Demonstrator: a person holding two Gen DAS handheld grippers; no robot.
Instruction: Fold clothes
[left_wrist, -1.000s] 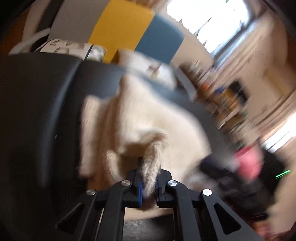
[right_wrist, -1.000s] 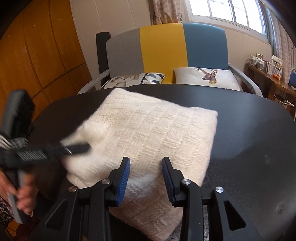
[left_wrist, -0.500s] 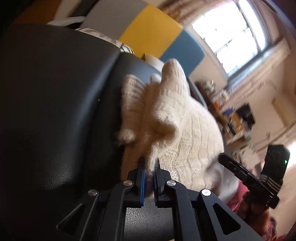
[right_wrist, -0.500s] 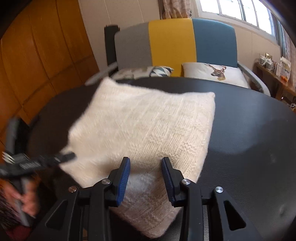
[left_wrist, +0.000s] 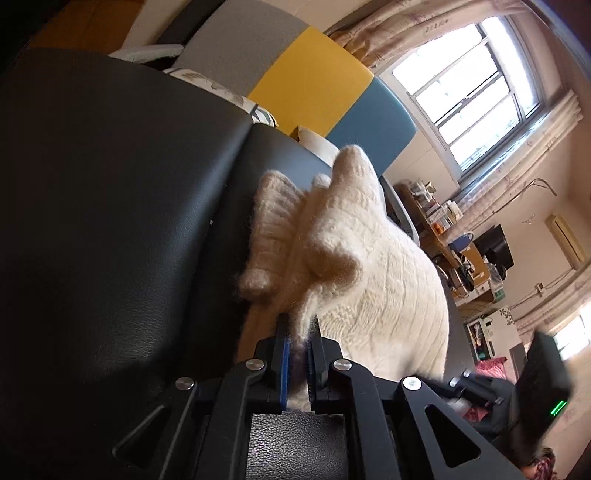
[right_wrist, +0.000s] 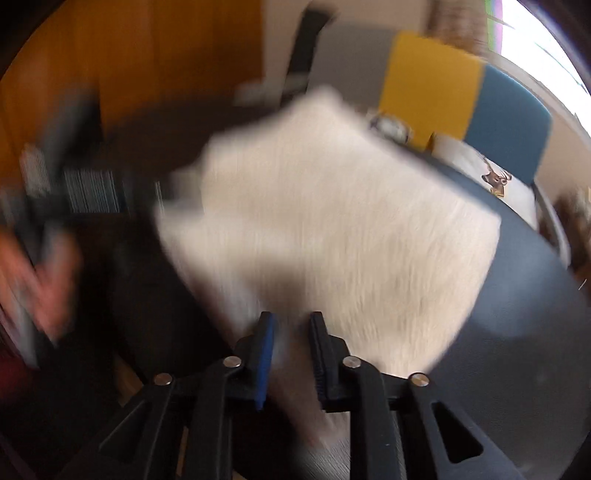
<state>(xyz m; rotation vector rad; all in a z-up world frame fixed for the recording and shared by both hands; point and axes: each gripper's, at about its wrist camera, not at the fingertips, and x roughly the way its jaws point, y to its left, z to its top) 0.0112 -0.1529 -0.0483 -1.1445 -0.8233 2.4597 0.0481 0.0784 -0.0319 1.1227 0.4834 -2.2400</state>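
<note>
A cream knitted sweater (left_wrist: 373, 280) lies folded into a thick bundle on a dark leather table (left_wrist: 110, 221). My left gripper (left_wrist: 299, 325) is shut on a fold at the sweater's near edge. In the right wrist view, which is motion-blurred, the sweater (right_wrist: 332, 221) fills the middle, and my right gripper (right_wrist: 291, 325) has its jaws narrowed around the near edge of the sweater. The left gripper and hand show as a blur at the left (right_wrist: 48, 229).
A grey, yellow and blue chair (left_wrist: 314, 85) with patterned cushions stands behind the table. A window (left_wrist: 469, 85) and cluttered shelves (left_wrist: 450, 236) are at the right. The table's front edge (right_wrist: 140, 369) lies close under the right gripper.
The right gripper's jaws have narrowed onto the sweater's near edge, and it swings fast, blurring the view. The left gripper keeps its hold and has hardly moved in the last half second.
</note>
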